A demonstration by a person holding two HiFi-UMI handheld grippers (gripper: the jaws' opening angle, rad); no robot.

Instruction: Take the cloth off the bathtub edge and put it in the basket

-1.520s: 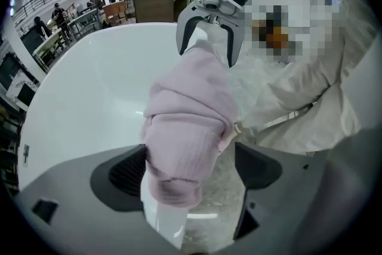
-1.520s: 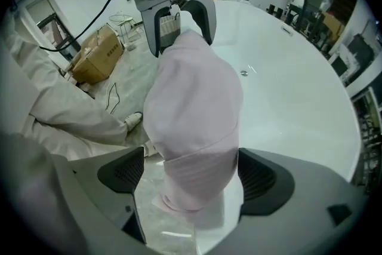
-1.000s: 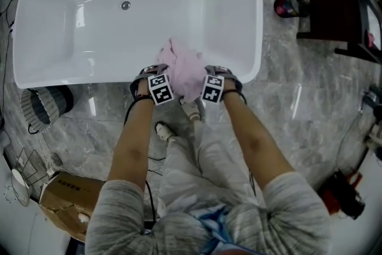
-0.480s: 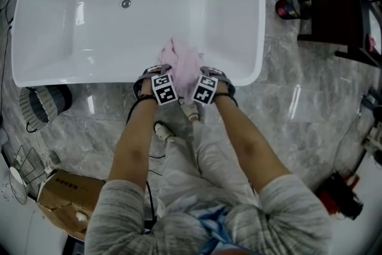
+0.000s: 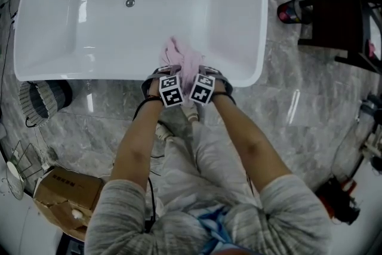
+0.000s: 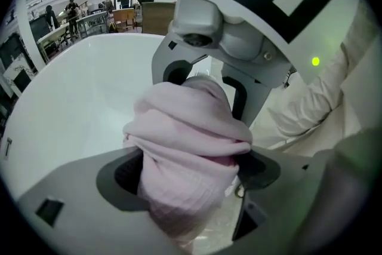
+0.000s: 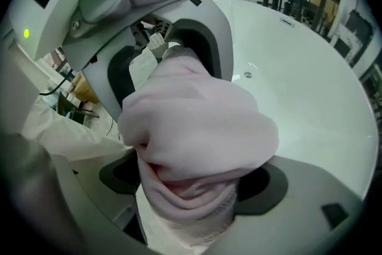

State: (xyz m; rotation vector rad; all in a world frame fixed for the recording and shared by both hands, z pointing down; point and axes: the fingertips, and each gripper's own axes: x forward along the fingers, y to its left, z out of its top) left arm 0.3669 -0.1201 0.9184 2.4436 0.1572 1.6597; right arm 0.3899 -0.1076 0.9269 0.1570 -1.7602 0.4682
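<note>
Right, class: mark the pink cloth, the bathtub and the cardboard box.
pink cloth (image 5: 184, 60), head view, bunched middle.
bathtub (image 5: 89, 72), head view, near rim's left part.
cardboard box (image 5: 62, 188), head view, top face.

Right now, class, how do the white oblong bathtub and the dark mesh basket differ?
The white oblong bathtub is far larger than the dark mesh basket. The bathtub is glossy and solid, the basket see-through. The pink cloth sits at the bathtub's rim, not the basket. Both stand on grey marble floor.
</note>
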